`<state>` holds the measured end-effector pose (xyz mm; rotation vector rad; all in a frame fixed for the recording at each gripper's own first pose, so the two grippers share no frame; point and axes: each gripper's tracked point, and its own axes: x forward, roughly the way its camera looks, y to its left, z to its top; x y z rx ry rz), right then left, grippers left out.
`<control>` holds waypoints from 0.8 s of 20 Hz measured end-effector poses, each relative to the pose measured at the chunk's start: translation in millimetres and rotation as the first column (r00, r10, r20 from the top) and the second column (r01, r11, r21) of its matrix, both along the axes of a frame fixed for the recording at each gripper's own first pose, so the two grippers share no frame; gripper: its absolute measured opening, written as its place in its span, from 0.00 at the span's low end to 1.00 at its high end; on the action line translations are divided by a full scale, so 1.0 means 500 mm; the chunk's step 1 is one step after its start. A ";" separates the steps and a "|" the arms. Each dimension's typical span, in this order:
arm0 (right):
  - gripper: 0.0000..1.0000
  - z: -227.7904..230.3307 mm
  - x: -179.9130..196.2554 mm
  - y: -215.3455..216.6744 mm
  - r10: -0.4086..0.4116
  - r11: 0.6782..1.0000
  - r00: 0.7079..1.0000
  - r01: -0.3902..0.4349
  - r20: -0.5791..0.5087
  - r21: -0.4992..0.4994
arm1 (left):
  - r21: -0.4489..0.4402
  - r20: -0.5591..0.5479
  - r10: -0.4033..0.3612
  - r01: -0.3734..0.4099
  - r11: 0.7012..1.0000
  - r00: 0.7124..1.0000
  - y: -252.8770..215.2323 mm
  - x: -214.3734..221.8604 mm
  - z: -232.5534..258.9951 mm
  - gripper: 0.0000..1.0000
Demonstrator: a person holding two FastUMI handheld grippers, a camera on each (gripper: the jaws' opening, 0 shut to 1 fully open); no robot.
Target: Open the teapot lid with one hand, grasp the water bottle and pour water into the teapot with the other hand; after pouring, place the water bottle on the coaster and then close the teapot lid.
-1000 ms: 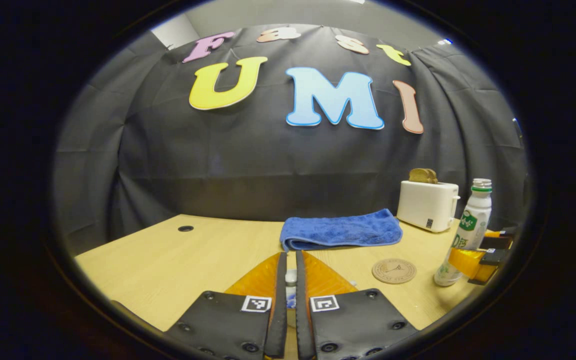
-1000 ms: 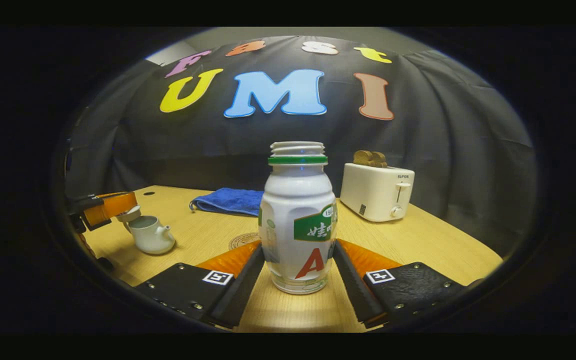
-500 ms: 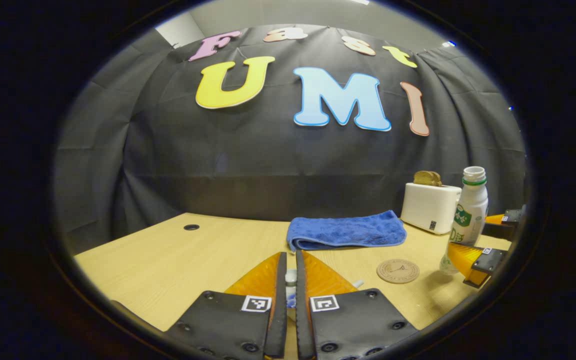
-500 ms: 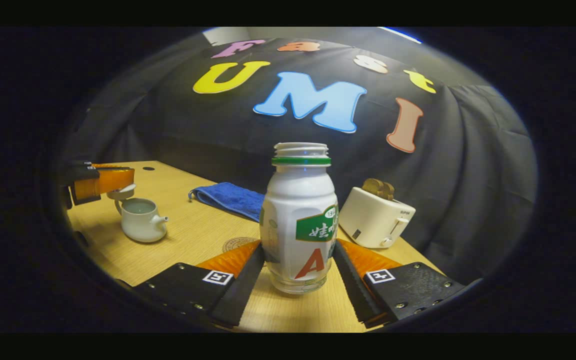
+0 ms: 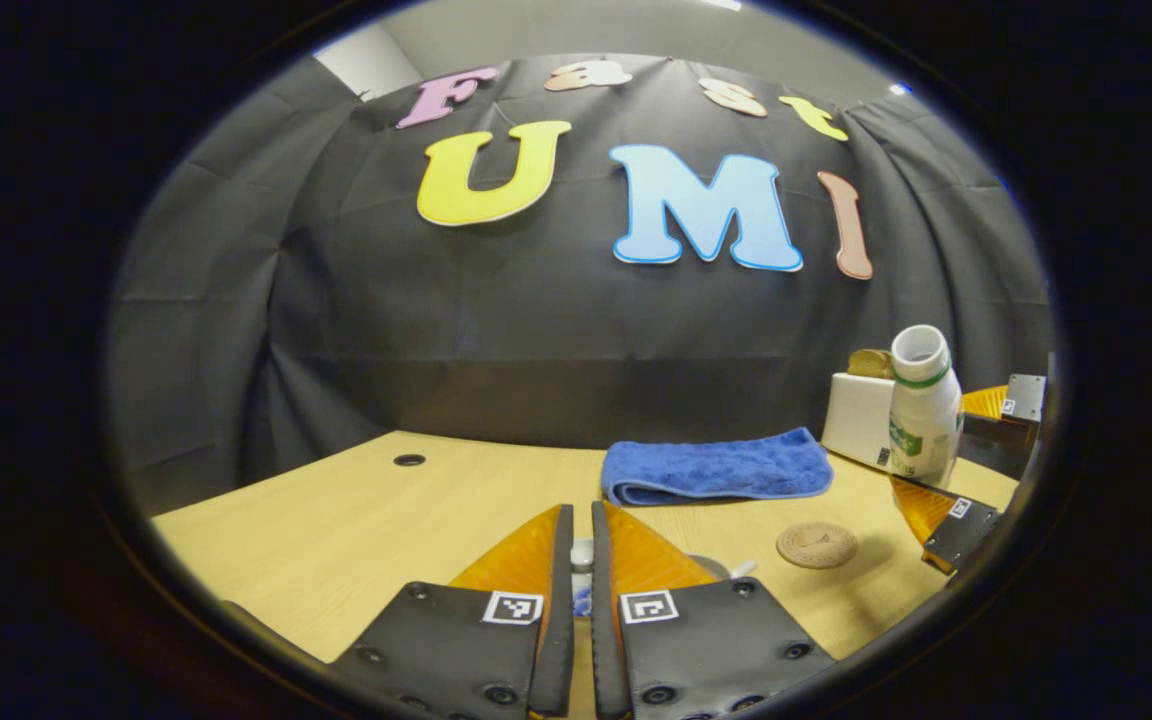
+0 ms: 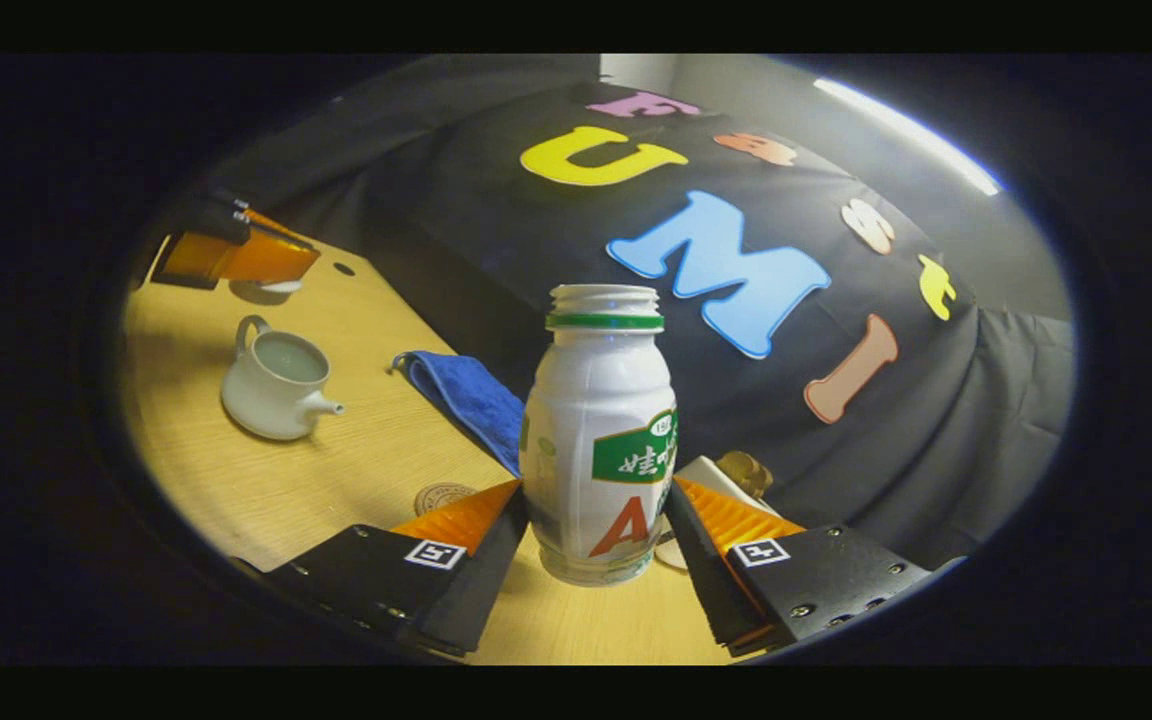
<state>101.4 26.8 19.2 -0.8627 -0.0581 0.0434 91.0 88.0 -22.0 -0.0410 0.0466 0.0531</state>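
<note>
My right gripper (image 6: 597, 497) is shut on the white water bottle (image 6: 600, 430), which has a green neck ring and no cap; it is held off the table and tilted. In the left gripper view the bottle (image 5: 920, 412) leans left at the far right, with the right gripper (image 5: 958, 470) around it. The white teapot (image 6: 274, 385) stands open on the table at the left. Above and behind the teapot, my left gripper (image 6: 254, 268) holds the teapot lid (image 6: 266, 290). The left gripper (image 5: 576, 516) is shut on the lid's knob (image 5: 582, 556). A round coaster (image 5: 816, 545) lies between teapot and bottle.
A folded blue towel (image 5: 718, 470) lies at the back of the wooden table (image 5: 356, 520). A white toaster (image 5: 856, 418) with bread stands behind the bottle. The towel (image 6: 466, 395), the coaster (image 6: 441, 496) and part of the toaster (image 6: 726, 472) also appear in the right gripper view.
The right gripper has lifted the bottle off the table and rolled it toward the teapot side. The left gripper keeps the lid raised and has shifted slightly.
</note>
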 end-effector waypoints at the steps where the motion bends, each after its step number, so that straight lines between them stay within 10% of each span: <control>1: 0.82 0.002 0.004 0.007 0.007 0.999 1.000 -0.007 0.005 -0.035 | -0.004 0.001 0.006 -0.006 1.000 1.000 0.006 -0.002 0.001 0.18; 16: 0.81 -0.008 0.035 0.117 0.131 0.908 0.991 -0.106 0.033 -0.405 | 0.014 -0.039 0.115 -0.114 0.993 0.993 0.119 -0.028 -0.031 0.18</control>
